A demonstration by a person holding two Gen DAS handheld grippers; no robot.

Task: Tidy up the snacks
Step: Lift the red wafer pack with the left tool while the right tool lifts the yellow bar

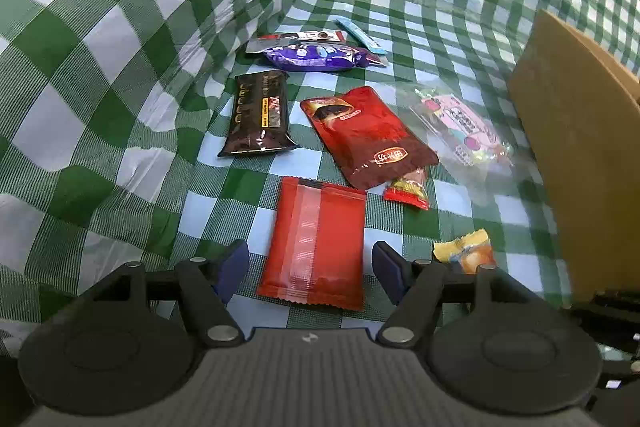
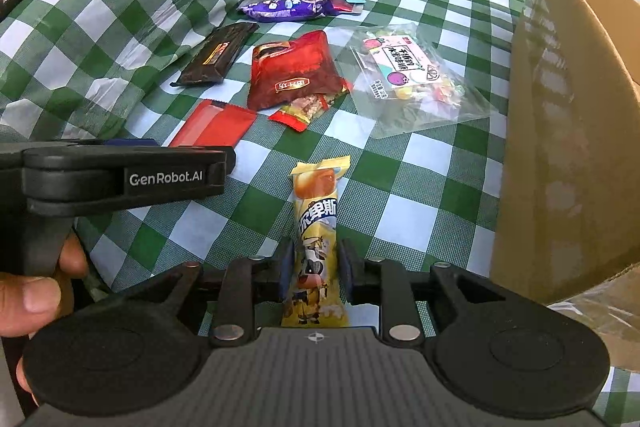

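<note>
I count ten snack packs on the green-checked cloth (image 1: 120, 67) covering the table. My left hand-held gripper (image 1: 310, 275) is spread wide, and one flat red packet (image 1: 316, 247) lies between its fingers, touched by neither. My right hand-held gripper (image 2: 316, 275) is closed on one yellow cow-print snack stick (image 2: 316, 227), whose far end points away from me.

Beyond the flat packet lie one dark red pouch (image 1: 368, 135) and one small red-and-yellow candy (image 1: 408, 189) tucked against its near edge. To the left is one black bar (image 1: 260, 115). Farther back, bunched together, are one purple pack (image 1: 316, 57), one red-and-white strip (image 1: 308, 35), one silvery wrapper (image 1: 260, 45) partly under the purple pack, and one light blue stick (image 1: 360, 35). One clear bag of mixed sweets (image 2: 408, 79) sits to the right, near the single cardboard box (image 2: 568, 131), whose wall rises just beside my right hand-held gripper. A raised fold of cloth bulges along the left of the snacks.
</note>
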